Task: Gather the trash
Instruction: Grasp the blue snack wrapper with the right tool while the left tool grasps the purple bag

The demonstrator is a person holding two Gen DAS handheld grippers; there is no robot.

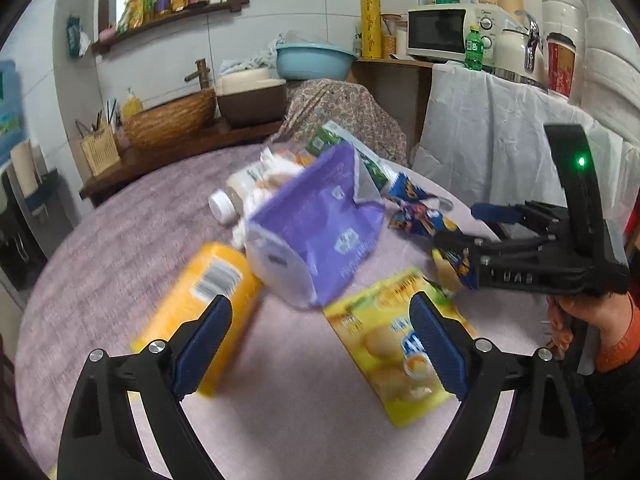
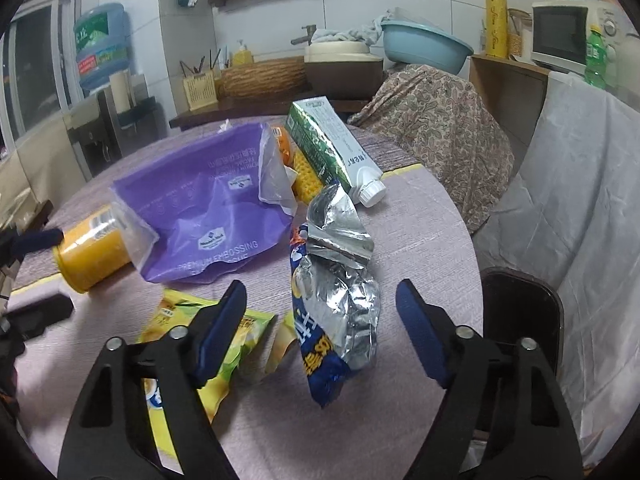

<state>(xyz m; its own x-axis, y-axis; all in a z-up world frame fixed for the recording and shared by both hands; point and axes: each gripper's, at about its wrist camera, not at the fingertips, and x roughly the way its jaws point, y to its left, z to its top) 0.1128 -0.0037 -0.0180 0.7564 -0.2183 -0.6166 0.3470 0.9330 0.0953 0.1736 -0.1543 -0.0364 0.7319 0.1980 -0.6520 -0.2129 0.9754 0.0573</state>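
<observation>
Trash lies on a round table [image 1: 120,240]. A purple tissue bag [image 1: 320,220] [image 2: 208,216] sits in the middle, with an orange can [image 1: 200,304] [image 2: 90,256] on its side beside it. A yellow snack packet [image 1: 400,344] [image 2: 200,344] lies flat at the front. A blue and silver foil wrapper [image 2: 340,304] [image 1: 424,216] lies between my right gripper's fingers. A green and white carton [image 2: 332,148] lies behind it. My left gripper [image 1: 320,312] is open above the table between can and packet. My right gripper [image 2: 320,300] is open around the foil wrapper.
A white-capped bottle [image 1: 228,200] and crumpled paper lie behind the purple bag. A cloth-covered chair [image 2: 440,128] stands past the table. A dark chair [image 2: 520,320] stands at the table's right edge. A counter with a basket [image 1: 172,120], basin and microwave [image 1: 444,32] runs along the wall.
</observation>
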